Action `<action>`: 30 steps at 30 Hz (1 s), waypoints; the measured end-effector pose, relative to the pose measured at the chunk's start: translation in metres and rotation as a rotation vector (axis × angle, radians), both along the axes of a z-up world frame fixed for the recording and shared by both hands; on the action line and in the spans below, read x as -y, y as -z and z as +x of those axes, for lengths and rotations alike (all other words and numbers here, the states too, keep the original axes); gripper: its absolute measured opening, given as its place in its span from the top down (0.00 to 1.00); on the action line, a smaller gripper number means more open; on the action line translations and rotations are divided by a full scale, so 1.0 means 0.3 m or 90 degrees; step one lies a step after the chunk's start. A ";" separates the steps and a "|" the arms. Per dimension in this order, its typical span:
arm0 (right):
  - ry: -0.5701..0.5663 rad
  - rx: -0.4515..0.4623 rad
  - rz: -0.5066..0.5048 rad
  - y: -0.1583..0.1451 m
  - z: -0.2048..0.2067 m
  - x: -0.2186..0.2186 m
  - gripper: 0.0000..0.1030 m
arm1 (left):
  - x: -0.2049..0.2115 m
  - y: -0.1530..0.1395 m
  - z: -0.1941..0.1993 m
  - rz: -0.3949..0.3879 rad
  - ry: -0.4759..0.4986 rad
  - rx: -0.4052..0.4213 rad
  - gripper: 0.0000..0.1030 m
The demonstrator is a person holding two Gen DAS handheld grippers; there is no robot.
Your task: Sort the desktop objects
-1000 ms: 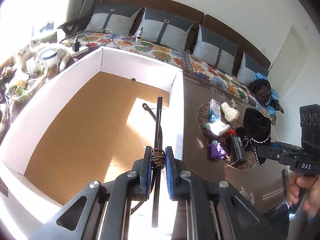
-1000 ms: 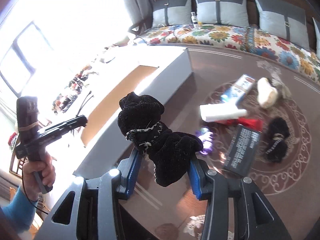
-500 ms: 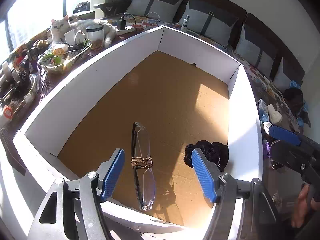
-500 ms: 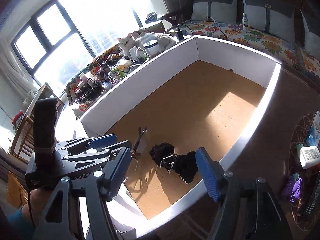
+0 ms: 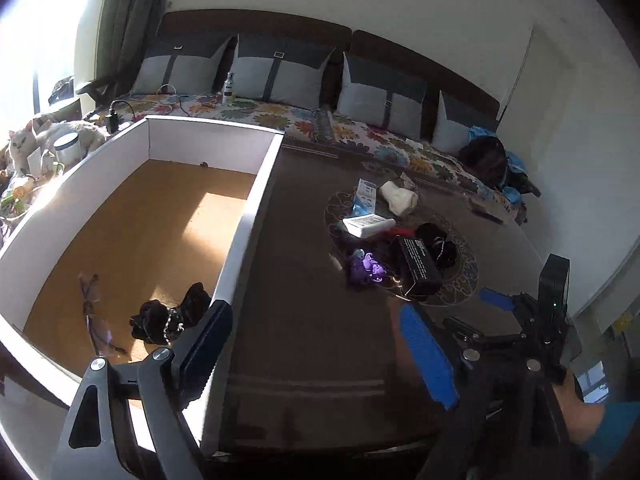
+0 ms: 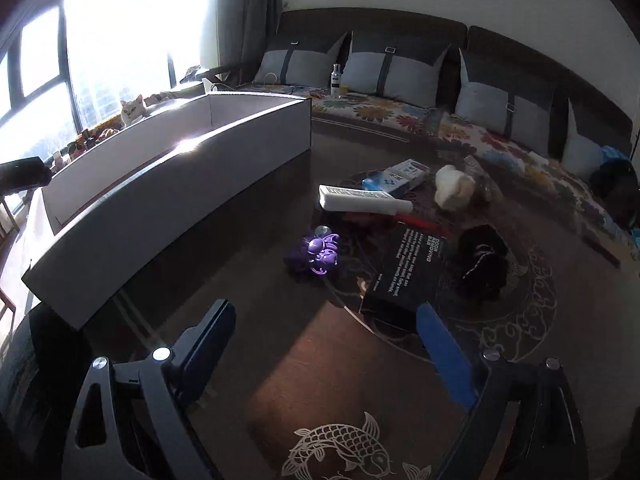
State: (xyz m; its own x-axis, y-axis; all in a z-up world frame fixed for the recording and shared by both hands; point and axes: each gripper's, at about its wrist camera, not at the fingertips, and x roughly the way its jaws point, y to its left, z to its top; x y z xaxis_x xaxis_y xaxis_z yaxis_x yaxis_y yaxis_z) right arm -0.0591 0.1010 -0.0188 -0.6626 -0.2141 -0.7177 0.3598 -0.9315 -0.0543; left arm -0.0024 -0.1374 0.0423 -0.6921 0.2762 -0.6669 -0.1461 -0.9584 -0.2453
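Right hand-held gripper [image 6: 324,354] opening, empty, black box [image 6: 408,272] just beyond its right finger

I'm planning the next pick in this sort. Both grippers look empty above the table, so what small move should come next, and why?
Probably ease the right gripper forward and down toward the black box, the nearest loose item. Its jaws are opening with nothing between them. The glasses and a black fabric piece already lie in the white box, while several items remain on the table.
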 end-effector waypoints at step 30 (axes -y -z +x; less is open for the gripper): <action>0.163 0.100 -0.003 0.250 -0.161 -0.549 0.00 | -0.606 0.472 -0.507 -0.174 0.063 0.088 0.00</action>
State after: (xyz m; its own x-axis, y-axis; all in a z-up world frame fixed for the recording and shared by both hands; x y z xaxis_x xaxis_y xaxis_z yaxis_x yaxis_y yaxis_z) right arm -0.1073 0.2655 -0.0939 -0.5759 -0.0584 -0.8154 0.1171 -0.9931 -0.0116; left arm -0.1546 0.0445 -0.0995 -0.5682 0.1348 -0.8118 -0.2248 -0.9744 -0.0044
